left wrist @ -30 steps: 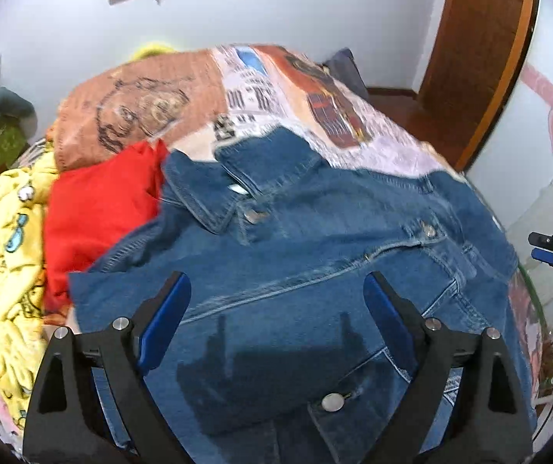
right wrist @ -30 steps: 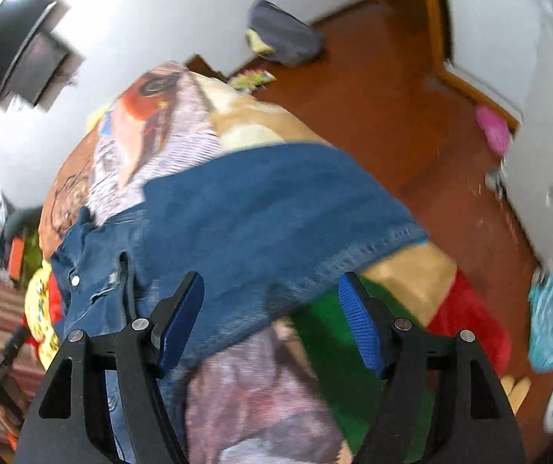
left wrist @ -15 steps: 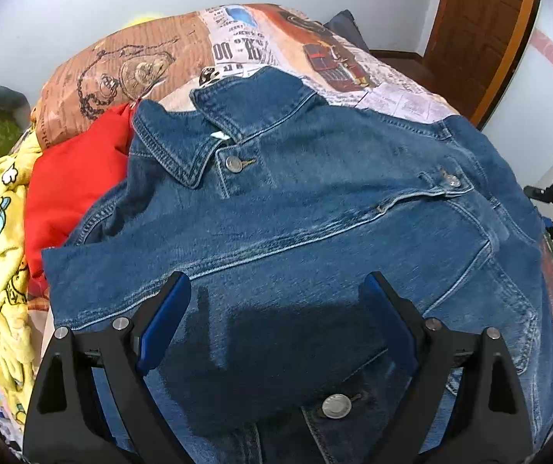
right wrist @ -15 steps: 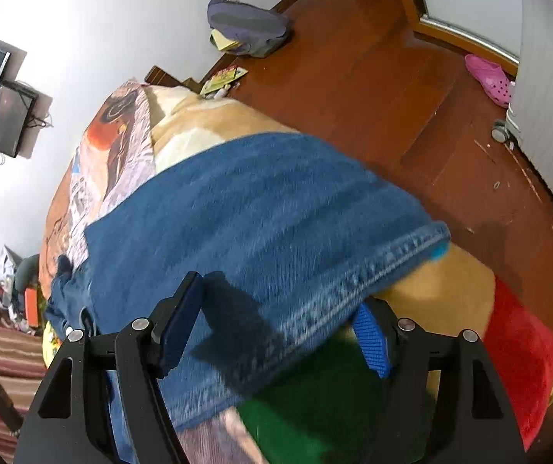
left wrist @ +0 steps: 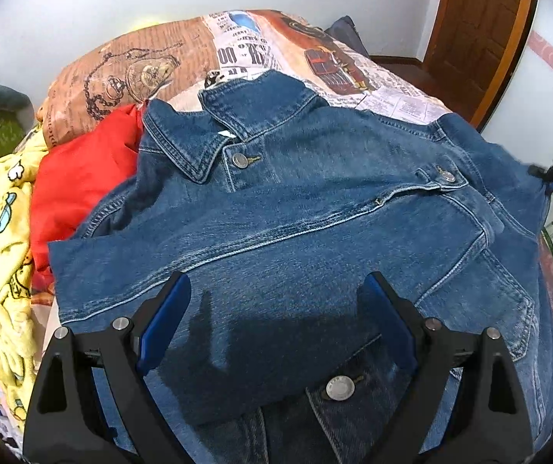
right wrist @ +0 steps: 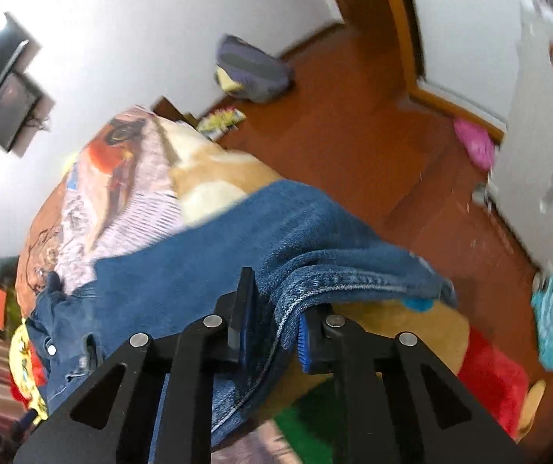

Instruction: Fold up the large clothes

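A blue denim jacket point(left wrist: 315, 208) lies front up on a printed bedspread point(left wrist: 238, 46), collar toward the far wall, one sleeve folded across its chest. My left gripper point(left wrist: 274, 321) hangs open just above the folded sleeve, empty. In the right wrist view the jacket point(right wrist: 207, 255) drapes over the bed's edge. My right gripper point(right wrist: 272, 332) is shut on the jacket's stitched edge and lifts it a little off the bed.
A red garment point(left wrist: 79, 178) and a yellow printed blanket point(left wrist: 2, 232) lie left of the jacket. The right wrist view shows wood floor point(right wrist: 354, 123), a grey bag point(right wrist: 253, 69), a pink shoe point(right wrist: 473, 143), a white cabinet point(right wrist: 547, 116) and a wall TV point(right wrist: 2, 89).
My right gripper has closed on the jacket's edge and raised it. My left gripper has stayed open over the jacket, drawing back slightly.
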A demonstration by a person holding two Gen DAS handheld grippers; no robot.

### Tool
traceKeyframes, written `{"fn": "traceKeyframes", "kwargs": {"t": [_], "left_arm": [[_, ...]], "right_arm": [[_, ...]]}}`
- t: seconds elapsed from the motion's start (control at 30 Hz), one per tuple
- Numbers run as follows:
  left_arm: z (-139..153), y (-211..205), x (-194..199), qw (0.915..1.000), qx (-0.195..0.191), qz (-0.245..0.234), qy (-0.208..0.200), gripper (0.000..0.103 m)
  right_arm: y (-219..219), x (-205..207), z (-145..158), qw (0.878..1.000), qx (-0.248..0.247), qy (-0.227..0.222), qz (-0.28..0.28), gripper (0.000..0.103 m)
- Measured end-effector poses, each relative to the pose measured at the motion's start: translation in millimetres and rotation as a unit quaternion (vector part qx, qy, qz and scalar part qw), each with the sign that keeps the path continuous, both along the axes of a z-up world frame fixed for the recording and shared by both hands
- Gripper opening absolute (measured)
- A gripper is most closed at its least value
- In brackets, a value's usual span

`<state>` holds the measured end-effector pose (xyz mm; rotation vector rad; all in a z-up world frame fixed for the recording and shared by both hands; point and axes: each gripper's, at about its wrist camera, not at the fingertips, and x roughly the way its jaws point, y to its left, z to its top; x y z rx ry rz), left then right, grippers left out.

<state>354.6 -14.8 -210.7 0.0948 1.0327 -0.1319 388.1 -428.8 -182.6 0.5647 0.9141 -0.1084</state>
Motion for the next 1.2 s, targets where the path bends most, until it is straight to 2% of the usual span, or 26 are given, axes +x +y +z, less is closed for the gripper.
{"fn": "traceKeyframes", "kwargs": {"t": [0.17, 0.3, 0.47, 0.6, 0.73, 0.9, 1.07, 1.1, 1.2], "left_arm": [[9, 6, -8, 0.9999, -0.005, 0.002, -0.012, 0.091], [15, 12, -14, 0.9997, -0.009, 0.004, -0.021, 0.091], [23, 19, -22, 0.9994, -0.011, 0.009, -0.03, 0.091], [26, 23, -28, 0.9992, -0.012, 0.011, -0.037, 0.091], [28, 28, -33, 0.999, -0.009, 0.013, -0.041, 0.091], [25, 34, -37, 0.999, -0.013, 0.018, -0.038, 0.091], [19, 37, -39, 0.9992, -0.015, 0.021, -0.03, 0.091], [18, 37, -39, 0.9993, -0.016, 0.021, -0.028, 0.091], [16, 37, -39, 0.9993, -0.016, 0.021, -0.026, 0.091]], "right_arm": [[31, -3, 62, 0.995, -0.03, -0.076, 0.053, 0.014], [79, -10, 106, 0.982, -0.048, -0.13, 0.127, 0.013], [138, -17, 118, 0.964, -0.038, -0.151, 0.216, 0.013], [183, -15, 96, 0.952, -0.025, -0.126, 0.278, 0.013], [216, -16, 62, 0.943, -0.021, -0.08, 0.323, 0.013], [241, -16, 27, 0.935, -0.018, -0.023, 0.352, 0.013], [247, -24, 15, 0.931, -0.018, 0.017, 0.365, 0.014], [245, -25, 14, 0.931, -0.013, 0.022, 0.365, 0.015], [235, -30, 18, 0.929, 0.007, 0.04, 0.367, 0.038]]}}
